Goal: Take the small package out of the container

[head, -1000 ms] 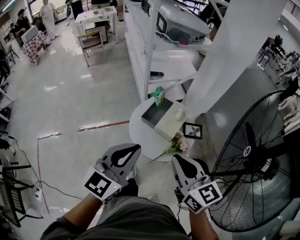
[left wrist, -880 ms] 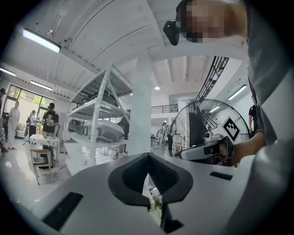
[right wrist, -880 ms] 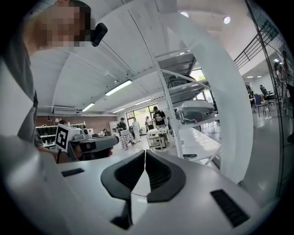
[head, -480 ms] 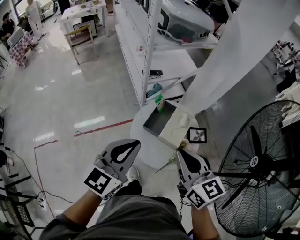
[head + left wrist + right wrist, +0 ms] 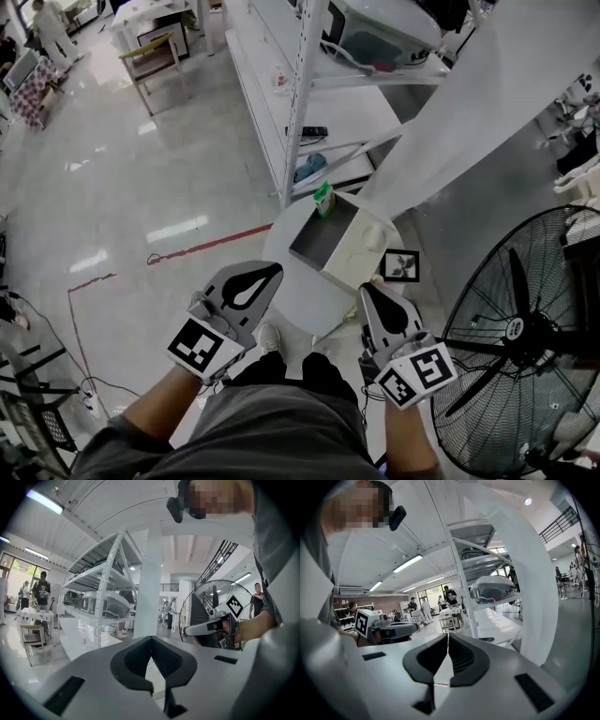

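Nearest the viewer, two bare forearms reach forward from a grey-clad torso, each hand wrapped round a gripper handle. The left gripper and the right gripper are held level, side by side but apart, tips pointing ahead and down. In each gripper's own view the jaws are pressed together with nothing between them. The marker cube on each carries a black-and-white square pattern, not letters.

Just past the tips stands the round white table. On it lies the container, a white box with a grey inside, open at the top. The small package, green and white, stands upright at the container's far corner; its print is too small to read. A framed picture sits beside the container at the table's right edge.

Left of the table the glossy floor lies open, crossed by a red tape line. The large fan crowds the right side. Beyond the table rise the white shelving rack and a white column.
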{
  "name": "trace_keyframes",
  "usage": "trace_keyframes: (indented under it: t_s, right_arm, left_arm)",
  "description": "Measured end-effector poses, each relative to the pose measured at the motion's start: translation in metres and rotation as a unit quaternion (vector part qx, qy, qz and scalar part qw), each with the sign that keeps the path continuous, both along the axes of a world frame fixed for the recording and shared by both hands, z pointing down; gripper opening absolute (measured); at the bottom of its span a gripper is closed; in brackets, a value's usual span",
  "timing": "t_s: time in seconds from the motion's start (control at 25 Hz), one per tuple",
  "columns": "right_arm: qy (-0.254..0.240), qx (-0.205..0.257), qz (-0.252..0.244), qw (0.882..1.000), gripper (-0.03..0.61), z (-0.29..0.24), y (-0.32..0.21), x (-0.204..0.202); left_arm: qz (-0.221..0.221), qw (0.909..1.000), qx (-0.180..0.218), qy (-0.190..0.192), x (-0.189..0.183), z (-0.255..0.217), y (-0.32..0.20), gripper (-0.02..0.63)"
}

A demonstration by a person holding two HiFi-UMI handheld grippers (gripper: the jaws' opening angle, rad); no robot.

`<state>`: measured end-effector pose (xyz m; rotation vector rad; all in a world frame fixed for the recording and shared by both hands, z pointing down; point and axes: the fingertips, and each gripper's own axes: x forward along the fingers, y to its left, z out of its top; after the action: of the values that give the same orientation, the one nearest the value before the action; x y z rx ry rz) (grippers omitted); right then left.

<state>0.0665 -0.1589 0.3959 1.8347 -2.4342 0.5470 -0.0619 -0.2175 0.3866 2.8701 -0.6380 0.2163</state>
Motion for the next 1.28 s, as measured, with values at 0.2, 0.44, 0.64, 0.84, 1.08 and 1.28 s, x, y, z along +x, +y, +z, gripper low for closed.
trace_keyframes:
  t_s: [0.2, 0.44, 0.64, 0.84, 1.08, 1.28]
  right_arm:
    - [-0.006, -0.005, -0.008, 1.000, 0.023, 0.010, -0.018, 0.019]
    - [-0.011, -0.012, -0.032, 0.999, 0.023, 0.023, -0.046, 0.050]
    - [-0.017, -0.022, -0.046, 0.999, 0.023, 0.036, -0.069, 0.076]
    - [-0.023, -0.033, -0.051, 0.998, 0.023, 0.054, -0.089, 0.102]
    - [-0.029, -0.062, -0.048, 0.996, 0.023, 0.087, -0.104, 0.123]
    - [-0.034, -0.082, -0.043, 0.995, 0.023, 0.112, -0.111, 0.137]
  left_arm:
    - [-0.013, 0.9998, -0.007, -0.011, 0.016, 0.014, -0.017, 0.014]
    - [-0.033, 0.9989, -0.017, -0.027, 0.048, 0.035, -0.041, 0.015]
    - [-0.046, 0.9975, -0.029, -0.045, 0.078, 0.060, -0.067, 0.015]
    - [-0.059, 0.9967, -0.013, -0.055, 0.102, 0.098, -0.099, 0.015]
    - [-0.070, 0.9923, -0.059, -0.084, 0.119, 0.163, -0.133, 0.015]
    - [-0.066, 0.9890, -0.083, -0.103, 0.132, 0.212, -0.157, 0.018]
